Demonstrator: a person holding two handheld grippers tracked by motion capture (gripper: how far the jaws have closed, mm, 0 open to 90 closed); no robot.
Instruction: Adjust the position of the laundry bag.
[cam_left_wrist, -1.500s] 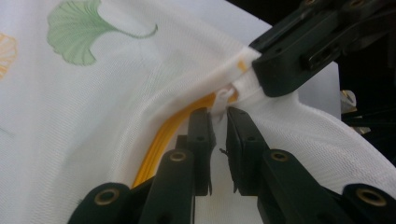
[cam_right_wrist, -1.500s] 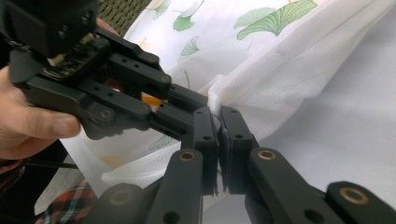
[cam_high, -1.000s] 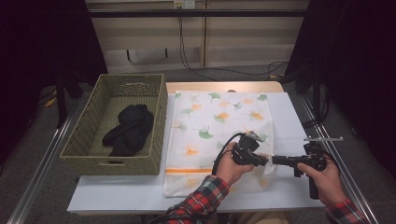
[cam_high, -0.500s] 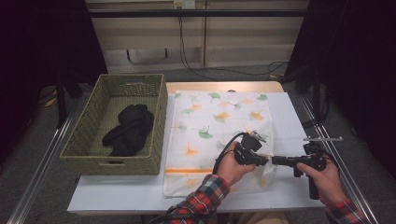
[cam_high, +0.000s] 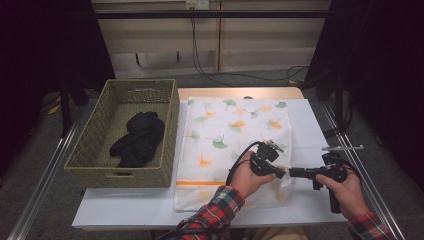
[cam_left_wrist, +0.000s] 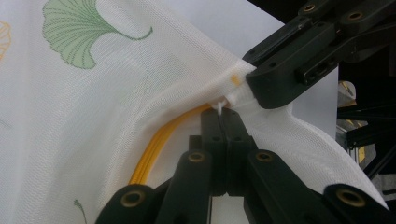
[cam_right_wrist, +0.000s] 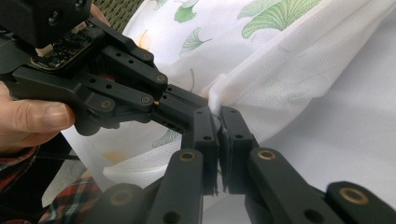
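Observation:
A white mesh bag (cam_high: 235, 135) printed with green and orange ginkgo leaves lies flat on the white table (cam_high: 310, 120). An orange zipper (cam_left_wrist: 154, 149) runs along its near edge. At the bag's near right corner both grippers meet tip to tip. My left gripper (cam_high: 281, 173) is shut on the bunched fabric at the zipper's end (cam_left_wrist: 225, 111). From the right, my right gripper (cam_high: 292, 172) is shut on the same fold right beside it (cam_right_wrist: 218, 114). The corner is lifted slightly off the table between them.
A woven basket (cam_high: 90, 150) stands at the left of the table with a black garment (cam_high: 137, 137) inside. Metal rails run along both sides of the table. Cables trail across the floor behind it.

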